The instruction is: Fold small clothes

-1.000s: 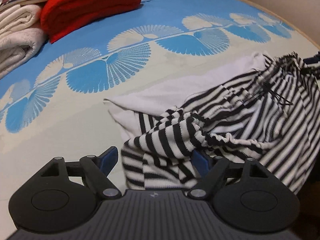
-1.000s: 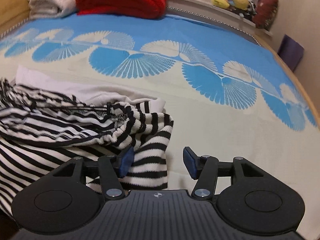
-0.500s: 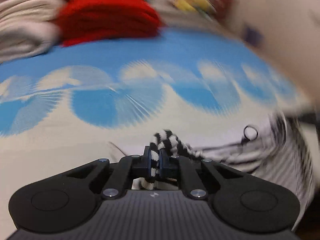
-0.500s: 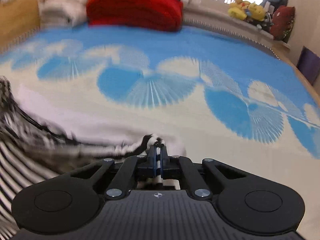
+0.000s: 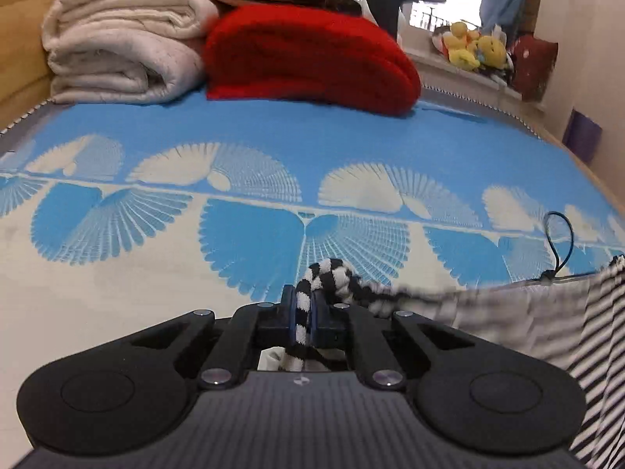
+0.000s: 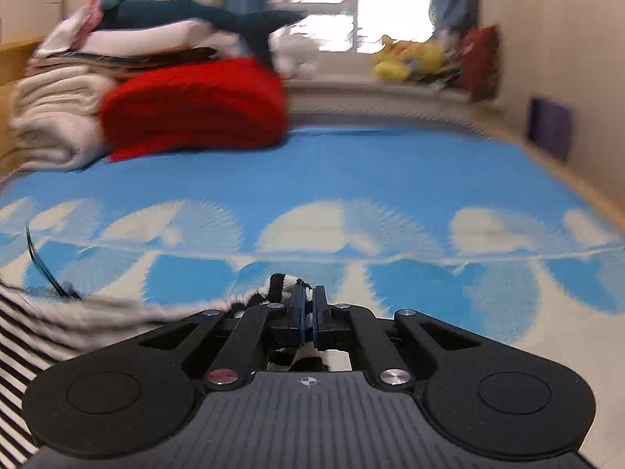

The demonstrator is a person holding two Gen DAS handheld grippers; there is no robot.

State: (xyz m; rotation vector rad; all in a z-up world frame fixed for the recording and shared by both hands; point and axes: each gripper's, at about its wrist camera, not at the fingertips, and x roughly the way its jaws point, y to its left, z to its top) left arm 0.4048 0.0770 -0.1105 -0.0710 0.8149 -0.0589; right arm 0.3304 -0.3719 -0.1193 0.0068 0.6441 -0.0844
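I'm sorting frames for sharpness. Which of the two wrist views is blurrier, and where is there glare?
Left wrist view: mostly sharp; only the black-and-white striped garment smears toward the right. Right wrist view: softer overall, with the folded red knit blanket and blue fan-patterned bedspread smeared and the window blown out white. Both bend straight lines at the edges.

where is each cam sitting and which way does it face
Left wrist: on the left gripper, looking along its fingers across the bed toward the red blanket; only its shut jaws show, pinching the striped garment.
Right wrist: on the right gripper, facing the window; its jaws pinch the same garment's other corner.
Shared: bed, red blanket, striped garment.
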